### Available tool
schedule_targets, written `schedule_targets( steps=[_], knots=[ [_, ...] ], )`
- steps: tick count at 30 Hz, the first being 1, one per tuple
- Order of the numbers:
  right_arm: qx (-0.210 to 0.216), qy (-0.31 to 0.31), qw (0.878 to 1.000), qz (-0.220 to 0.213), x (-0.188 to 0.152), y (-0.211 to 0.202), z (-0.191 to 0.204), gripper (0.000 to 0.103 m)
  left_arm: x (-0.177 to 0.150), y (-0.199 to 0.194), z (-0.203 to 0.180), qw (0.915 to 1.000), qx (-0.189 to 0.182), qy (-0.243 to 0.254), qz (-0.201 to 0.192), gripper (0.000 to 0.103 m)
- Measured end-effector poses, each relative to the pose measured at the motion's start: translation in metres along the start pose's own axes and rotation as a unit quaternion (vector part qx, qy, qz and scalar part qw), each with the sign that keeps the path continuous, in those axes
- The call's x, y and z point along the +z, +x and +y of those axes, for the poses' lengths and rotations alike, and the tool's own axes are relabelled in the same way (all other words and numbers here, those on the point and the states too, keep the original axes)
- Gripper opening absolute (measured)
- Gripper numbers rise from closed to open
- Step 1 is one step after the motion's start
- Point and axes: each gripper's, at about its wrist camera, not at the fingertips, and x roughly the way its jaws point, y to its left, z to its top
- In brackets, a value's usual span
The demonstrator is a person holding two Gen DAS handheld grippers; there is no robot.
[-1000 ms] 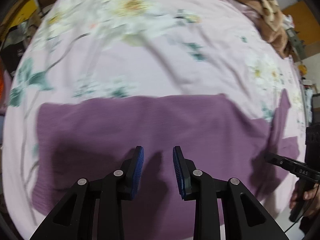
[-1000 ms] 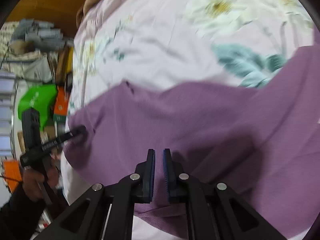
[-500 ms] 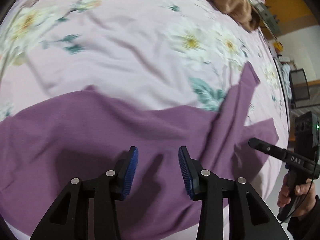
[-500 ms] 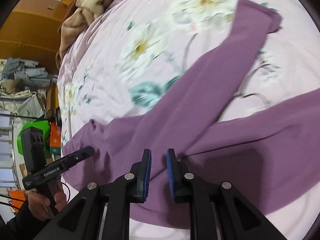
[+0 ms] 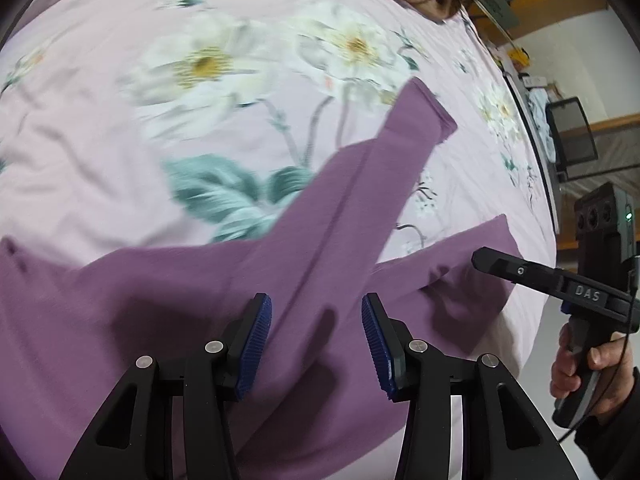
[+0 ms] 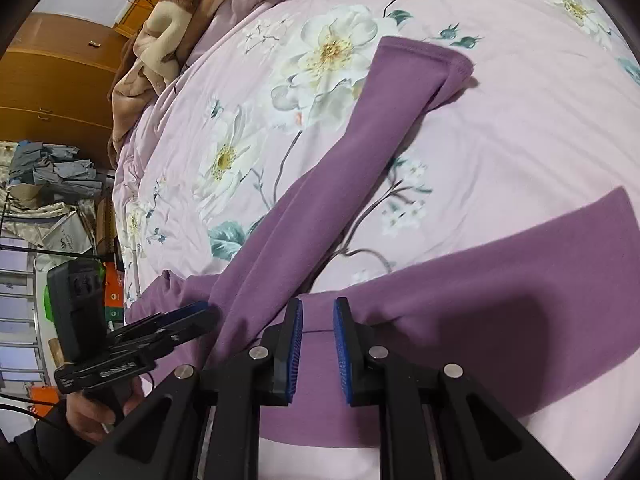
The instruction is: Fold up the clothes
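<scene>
**Purple top spread on the floral bed, one sleeve angled away**

A bed covered by a pale lilac floral sheet [image 6: 500, 128] fills both views, with a brown blanket [image 6: 168, 40] bunched at its far end and wooden cabinets [image 6: 52, 80] beyond. On the sheet lies a purple long-sleeved top [image 5: 168, 304], its body stretched along the near edge of the bed, under both tools. One sleeve [image 6: 360, 152] runs as a long straight band away from the body, its long axis slanting up and to the right in both wrist views, the cuff pointing toward the far side of the bed and lying flat on a printed white flower. A second purple part [image 6: 560, 248] reaches rightward along the near edge in the right wrist view.

The left gripper [image 5: 316, 340] hangs above the fabric where the sleeve meets the body, its blue-padded jaws spread wide with nothing between them. The right gripper [image 6: 318, 344] hovers over the body just below the sleeve's base, its jaws parted by a clear gap, also holding nothing.

Half a second ago the right jaws stood closer together, and the left jaws were slightly narrower. The sleeve now sits more centrally in the left view, with its cuff fully visible.
</scene>
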Motion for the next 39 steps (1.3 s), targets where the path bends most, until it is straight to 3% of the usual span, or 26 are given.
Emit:
schedule_targets(
  steps=[8,10,12,18,29,31,33,35,37,39],
  knots=[
    [0.02,-0.003,1.0,0.005,0.02,-0.011,-0.025,0.017,0.022,0.039,-0.028,0.9993,0.027,0.021,0.016,0.046],
    [0.025,-0.004,1.0,0.007,0.025,-0.013,-0.03,0.017,0.026,0.046,-0.032,0.9988,0.033,0.029,0.022,0.036],
    [0.029,-0.004,1.0,0.01,0.028,-0.014,-0.035,0.017,0.028,0.049,-0.035,0.9984,0.036,0.034,0.027,0.018],
    [0.032,-0.005,0.999,0.014,0.036,-0.014,-0.044,0.017,0.029,0.05,-0.043,0.998,0.036,0.043,0.029,0.006],
    [0.028,-0.007,1.0,0.001,0.078,0.0,-0.033,0.021,0.024,0.049,-0.045,0.998,0.029,0.049,0.029,0.005],
    [0.026,-0.008,1.0,0.004,0.083,0.006,-0.03,0.028,0.027,0.057,-0.042,0.9974,0.041,0.046,0.039,0.013],
    [0.026,-0.014,1.0,0.009,0.085,0.01,-0.027,0.028,0.031,0.062,-0.04,0.9977,0.037,0.036,0.043,0.029],
    [0.025,-0.016,0.999,0.014,0.084,0.013,-0.026,0.028,0.035,0.066,-0.037,0.9981,0.031,0.025,0.046,0.034],
    [0.022,-0.016,0.999,0.021,0.083,0.016,-0.026,0.028,0.039,0.07,-0.035,0.9983,0.028,0.018,0.048,0.034],
    [0.017,-0.014,0.999,0.027,0.083,0.018,-0.028,0.028,0.04,0.07,-0.039,0.9979,0.033,0.028,0.049,0.019]
  ],
)
